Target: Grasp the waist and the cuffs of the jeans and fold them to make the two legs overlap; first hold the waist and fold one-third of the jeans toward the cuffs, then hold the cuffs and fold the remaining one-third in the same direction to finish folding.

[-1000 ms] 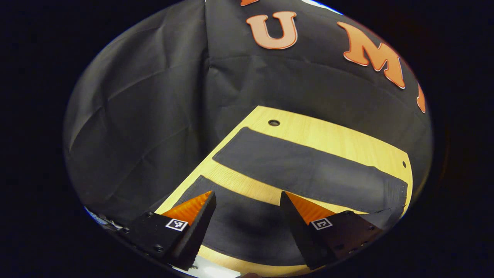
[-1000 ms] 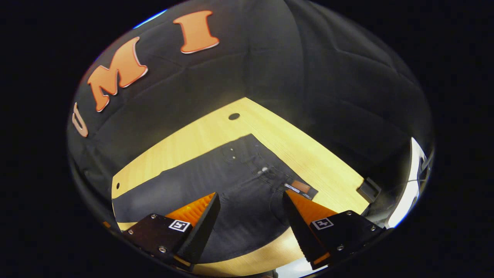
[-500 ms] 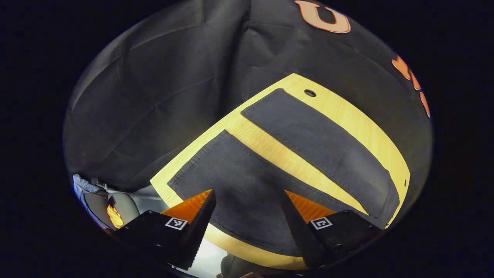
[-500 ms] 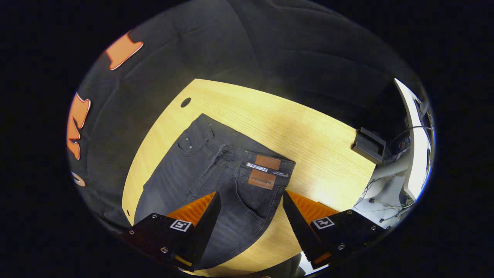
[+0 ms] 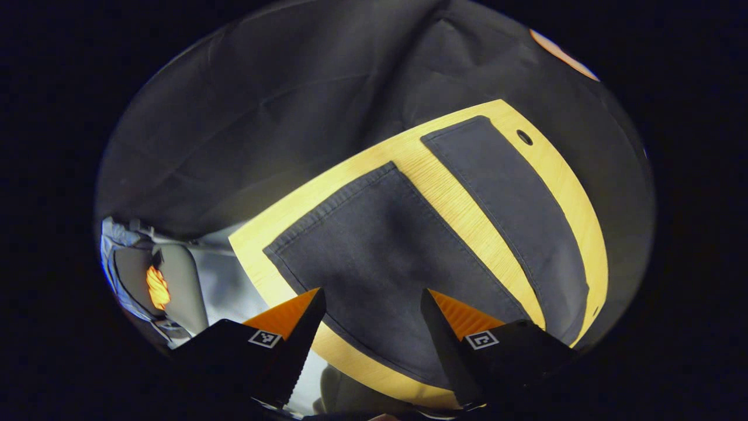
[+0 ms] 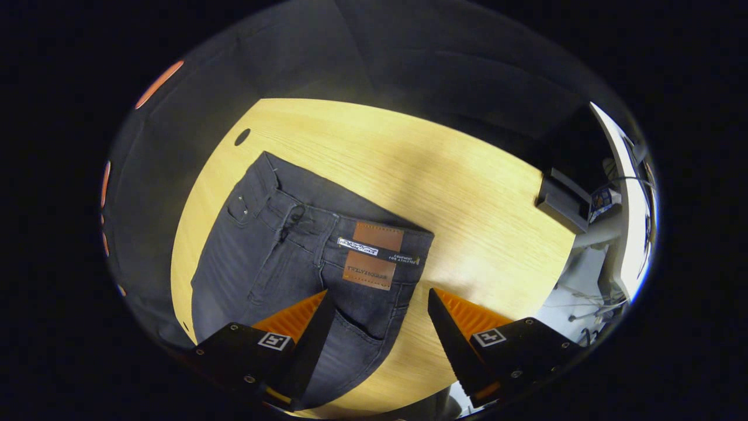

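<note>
- The left gripper [image 5: 371, 327] hangs open over the near leg's cuff [image 5: 327, 204]; the right gripper [image 6: 380, 327] hangs open over the waist [image 6: 345, 228].
- The jeans [image 6: 280, 257] lie flat on the table [image 6: 467, 193], their 2 legs apart.
- Risk: pinching only 1 denim layer, so the fold drags crooked.

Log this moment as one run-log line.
dark grey denim jeans: flat on light wooden table, legs apart | left gripper: open over cuff | right gripper: open over waist | fold: not begun
</note>
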A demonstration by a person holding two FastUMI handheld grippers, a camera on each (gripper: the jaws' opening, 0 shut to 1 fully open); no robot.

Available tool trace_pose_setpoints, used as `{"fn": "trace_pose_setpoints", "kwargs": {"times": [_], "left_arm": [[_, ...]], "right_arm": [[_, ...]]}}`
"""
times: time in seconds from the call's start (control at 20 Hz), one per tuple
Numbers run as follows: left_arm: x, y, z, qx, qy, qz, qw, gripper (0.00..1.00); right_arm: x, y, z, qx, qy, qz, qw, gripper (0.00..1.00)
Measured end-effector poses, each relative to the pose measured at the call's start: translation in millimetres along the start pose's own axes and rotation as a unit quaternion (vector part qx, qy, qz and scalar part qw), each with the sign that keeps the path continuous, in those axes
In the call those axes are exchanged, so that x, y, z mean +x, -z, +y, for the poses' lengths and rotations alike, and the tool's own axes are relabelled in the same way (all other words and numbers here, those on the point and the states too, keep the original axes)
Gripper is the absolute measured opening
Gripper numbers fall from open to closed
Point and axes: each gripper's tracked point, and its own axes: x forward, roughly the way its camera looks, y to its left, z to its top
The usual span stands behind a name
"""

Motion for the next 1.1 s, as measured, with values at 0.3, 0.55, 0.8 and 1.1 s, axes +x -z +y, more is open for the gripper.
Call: {"fn": "trace_pose_setpoints", "kwargs": {"times": [0.3,0.55,0.8,1.1], "left_arm": [[14.0,-7.7,37.6,-0.062,-0.028,0.041,0.997,0.98],[35.7,-12.7,49.1,-0.083,-0.057,0.067,0.993,0.98],[42.9,-11.4,55.6,-0.073,-0.093,0.059,0.991,0.94],[47.2,-24.1,43.2,0.013,-0.07,-0.007,0.997,0.75]], "right_arm": [[16.6,2.4,1.8,-0.002,0.024,0.017,1.0,0.96],[20.1,2.0,1.5,0.004,0.053,0.035,0.998,0.95],[21.7,3.6,-4.5,-0.015,0.093,0.033,0.995,0.89],[22.0,-0.3,-3.5,-0.03,0.093,0.004,0.995,0.46]]}}
